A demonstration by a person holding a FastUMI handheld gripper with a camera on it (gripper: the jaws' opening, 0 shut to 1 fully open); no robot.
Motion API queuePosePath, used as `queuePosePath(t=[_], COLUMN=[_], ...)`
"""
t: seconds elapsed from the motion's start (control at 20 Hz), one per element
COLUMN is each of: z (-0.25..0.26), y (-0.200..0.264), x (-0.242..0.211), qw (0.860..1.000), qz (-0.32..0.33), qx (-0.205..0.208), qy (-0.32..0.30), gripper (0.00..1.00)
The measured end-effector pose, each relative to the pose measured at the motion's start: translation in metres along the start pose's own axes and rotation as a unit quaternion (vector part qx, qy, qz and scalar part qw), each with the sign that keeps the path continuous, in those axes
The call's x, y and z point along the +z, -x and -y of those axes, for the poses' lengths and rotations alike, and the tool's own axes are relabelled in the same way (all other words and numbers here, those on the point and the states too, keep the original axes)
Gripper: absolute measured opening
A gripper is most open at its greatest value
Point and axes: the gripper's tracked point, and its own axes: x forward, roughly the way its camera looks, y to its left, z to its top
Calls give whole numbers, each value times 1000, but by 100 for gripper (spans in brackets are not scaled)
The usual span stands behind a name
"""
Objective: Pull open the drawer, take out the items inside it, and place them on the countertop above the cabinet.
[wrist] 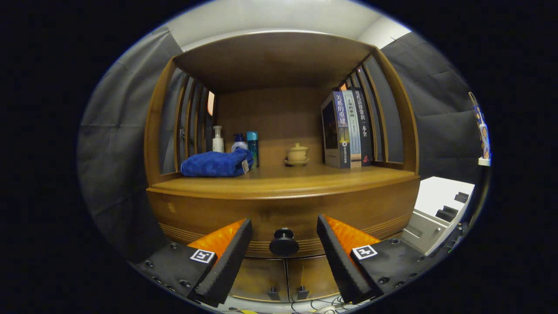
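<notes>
Tongs (284,244): released, the two fingers spread wide apart and level, gripping nothing.
Knob (284,242): dark and round, set in the middle of the drawer front; it sits between the two fingers, touching neither.
Drawer (209,218): a curved wooden front just under the bench, shut flush with the cabinet; its contents are hidden, so the items to be taken out cannot be told yet.
Bench (283,181): the wooden countertop above the drawer, with bare wood along its near edge, where the items are meant to go.
Blue towel (216,164): folded, lying at the left of the bench.
Bottles (235,141): three, standing at the far left behind the towel.
Lidded cup (297,154): small, pale, on a saucer, far centre.
Books (347,129): upright at the far right, against the slatted side.
Lower doors (285,277): two, below the drawer, closed, with small handles near their meeting edge.
Step in hand: judged to be the grasp of the knob, with the drawer not yet opened.
Doing it well: keep the knob centred, advance until the pads flank its neck, clench evenly, then draw straight towards the near side without tilting, so that the grip does not slip off the rounded head.
</notes>
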Motion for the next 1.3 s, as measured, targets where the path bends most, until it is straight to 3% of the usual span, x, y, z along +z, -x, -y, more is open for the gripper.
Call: queuePosePath(t=[0.35,0.7,1.0,1.3], z=[-2,1,3,1], y=[-18,-24,-30,-14], x=[-29,-30,-26,-27], qw=[1000,999,999,1000], qz=[-31,-35,-33,-27], qx=[1,-9,4,0], qy=[6,-8,3,4], gripper=[96,54,38,38])
